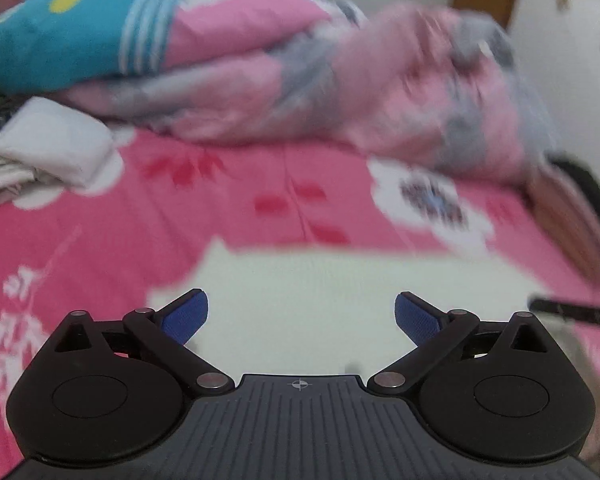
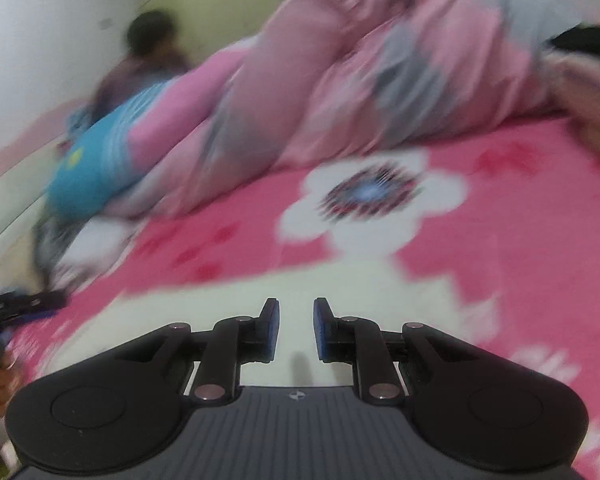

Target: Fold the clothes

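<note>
Both empty: left gripper jaws wide, right gripper jaws nearly closed (small gap), so we pinch the pale cream flat garment on the pink floral bed sheet by its corners.

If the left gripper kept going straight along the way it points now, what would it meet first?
Most likely the pale cloth spread on the pink bedsheet; the open left gripper holds nothing, though blur leaves the depth uncertain.

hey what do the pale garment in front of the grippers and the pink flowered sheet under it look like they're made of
Pale garment: probably thin woven or knit fabric, matte, lying smooth and flat; blur hides the weave. Pink flowered sheet: printed cloth, matte, likely cotton or polyester, with a faint crease line.
</note>
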`<action>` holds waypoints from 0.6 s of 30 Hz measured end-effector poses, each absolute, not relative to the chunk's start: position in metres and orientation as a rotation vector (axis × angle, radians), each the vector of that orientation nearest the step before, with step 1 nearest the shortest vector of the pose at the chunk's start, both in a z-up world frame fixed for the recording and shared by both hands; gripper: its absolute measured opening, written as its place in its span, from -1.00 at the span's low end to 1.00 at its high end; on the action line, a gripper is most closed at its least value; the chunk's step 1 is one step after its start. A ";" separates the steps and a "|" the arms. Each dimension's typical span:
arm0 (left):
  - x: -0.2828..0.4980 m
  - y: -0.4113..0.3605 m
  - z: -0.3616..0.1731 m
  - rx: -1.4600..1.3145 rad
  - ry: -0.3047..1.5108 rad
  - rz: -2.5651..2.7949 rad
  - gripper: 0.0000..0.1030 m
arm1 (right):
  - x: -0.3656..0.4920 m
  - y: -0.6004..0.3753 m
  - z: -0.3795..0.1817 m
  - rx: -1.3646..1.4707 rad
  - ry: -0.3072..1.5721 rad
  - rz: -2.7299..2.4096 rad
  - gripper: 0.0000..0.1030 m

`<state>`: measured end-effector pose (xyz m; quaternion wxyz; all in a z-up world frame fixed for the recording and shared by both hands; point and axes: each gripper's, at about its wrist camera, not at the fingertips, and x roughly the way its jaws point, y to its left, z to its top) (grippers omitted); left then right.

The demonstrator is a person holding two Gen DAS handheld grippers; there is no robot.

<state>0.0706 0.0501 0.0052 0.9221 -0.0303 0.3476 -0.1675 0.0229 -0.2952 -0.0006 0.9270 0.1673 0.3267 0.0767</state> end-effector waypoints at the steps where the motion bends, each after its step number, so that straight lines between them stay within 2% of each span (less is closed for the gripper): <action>1: 0.064 0.050 -0.002 -0.030 0.731 -0.335 0.95 | 0.017 -0.300 -0.006 0.335 0.676 0.129 -0.64; 3: 0.053 0.062 -0.016 0.027 0.764 -0.258 0.92 | 0.002 -0.319 -0.014 0.371 0.665 0.091 -0.76; 5: 0.043 0.084 -0.017 0.029 0.764 -0.192 0.92 | -0.020 -0.350 -0.012 0.480 0.643 0.041 -0.76; 7: 0.032 0.105 -0.012 0.016 0.752 -0.141 0.92 | -0.042 -0.362 -0.003 0.451 0.629 -0.050 -0.62; 9: 0.017 0.113 0.000 0.012 0.709 -0.145 0.93 | -0.058 -0.360 0.007 0.341 0.616 -0.144 -0.61; 13: -0.012 0.090 0.013 0.056 0.658 -0.270 0.94 | -0.078 -0.340 0.018 0.366 0.550 -0.049 -0.61; 18: -0.034 0.050 -0.021 0.108 0.750 -0.437 0.94 | -0.082 -0.296 -0.002 0.268 0.615 0.098 -0.61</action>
